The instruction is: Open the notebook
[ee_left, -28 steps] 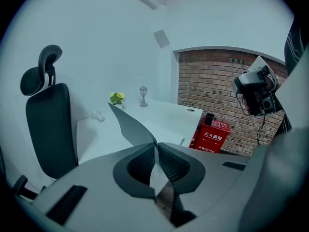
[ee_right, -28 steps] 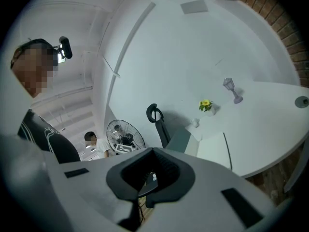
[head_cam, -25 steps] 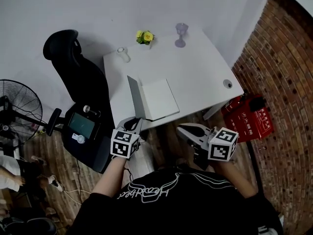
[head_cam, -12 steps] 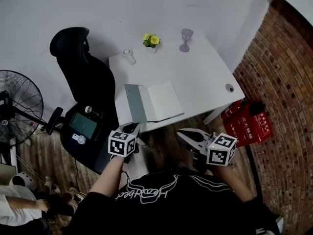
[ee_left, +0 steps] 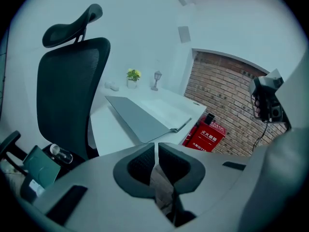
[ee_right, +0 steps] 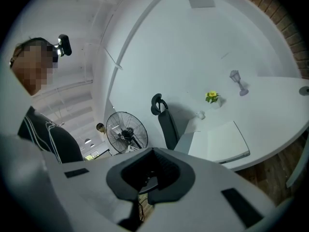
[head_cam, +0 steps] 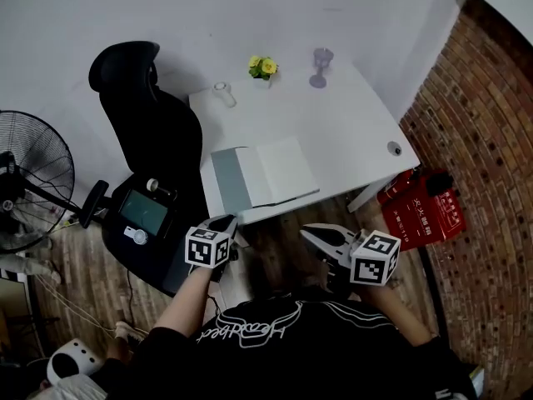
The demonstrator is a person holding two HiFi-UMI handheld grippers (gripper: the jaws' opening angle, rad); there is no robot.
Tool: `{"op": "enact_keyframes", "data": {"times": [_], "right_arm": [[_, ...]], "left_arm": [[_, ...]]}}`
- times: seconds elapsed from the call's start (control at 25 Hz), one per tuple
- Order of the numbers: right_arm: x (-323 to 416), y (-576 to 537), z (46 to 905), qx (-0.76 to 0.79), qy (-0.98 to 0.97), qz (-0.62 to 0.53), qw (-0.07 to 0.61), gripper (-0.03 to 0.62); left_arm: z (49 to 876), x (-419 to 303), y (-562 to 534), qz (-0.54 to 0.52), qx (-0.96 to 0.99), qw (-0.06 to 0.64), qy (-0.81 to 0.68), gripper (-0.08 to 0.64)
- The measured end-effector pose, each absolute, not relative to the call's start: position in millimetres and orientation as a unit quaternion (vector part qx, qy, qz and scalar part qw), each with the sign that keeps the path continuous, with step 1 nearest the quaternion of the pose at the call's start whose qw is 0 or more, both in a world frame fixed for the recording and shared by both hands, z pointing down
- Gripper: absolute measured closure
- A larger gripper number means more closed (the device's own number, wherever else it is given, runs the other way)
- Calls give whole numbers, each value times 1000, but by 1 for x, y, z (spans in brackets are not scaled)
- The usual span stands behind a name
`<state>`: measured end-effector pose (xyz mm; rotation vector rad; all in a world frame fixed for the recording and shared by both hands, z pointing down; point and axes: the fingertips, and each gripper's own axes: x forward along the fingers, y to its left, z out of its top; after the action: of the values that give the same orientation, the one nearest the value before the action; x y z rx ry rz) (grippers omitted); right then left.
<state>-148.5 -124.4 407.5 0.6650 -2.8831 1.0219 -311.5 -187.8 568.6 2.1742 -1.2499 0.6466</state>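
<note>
As judged from the head view, task taken as done: found notebook (head_cam: 265,173) lying open at frame centre on the white table (head_cam: 350,115), near its lower edge, grey cover folded flat to the left and pale page facing up, leaving nothing further to do as far as visible. Noted left gripper (head_cam: 223,222) with jaws together on nothing and right gripper (head_cam: 310,235) with jaws apart and empty, both below the table edge in lower frame, well apart from the notebook. Logged white Chinese characters on red box (head_cam: 423,207) at right, too small to read; script print on black shirt (head_cam: 275,348) likewise unread; no writing seen on notebook.
</note>
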Motion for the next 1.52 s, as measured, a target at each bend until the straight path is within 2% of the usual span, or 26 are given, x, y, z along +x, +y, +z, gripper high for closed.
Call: {"op": "enact_keyframes", "data": {"times": [0.6, 1.12, 1.52], "right_arm": [[-129, -107, 398, 204, -926, 317, 14, 591], [-97, -66, 398, 176, -928, 327, 13, 591], [-72, -34, 387, 170, -936, 308, -22, 591]], "left_arm": [[560, -306, -159, 231, 798, 280, -481, 512], [477, -200, -75, 179, 857, 257, -410, 512], [402, -156, -29, 103, 887, 212, -397, 512]]}}
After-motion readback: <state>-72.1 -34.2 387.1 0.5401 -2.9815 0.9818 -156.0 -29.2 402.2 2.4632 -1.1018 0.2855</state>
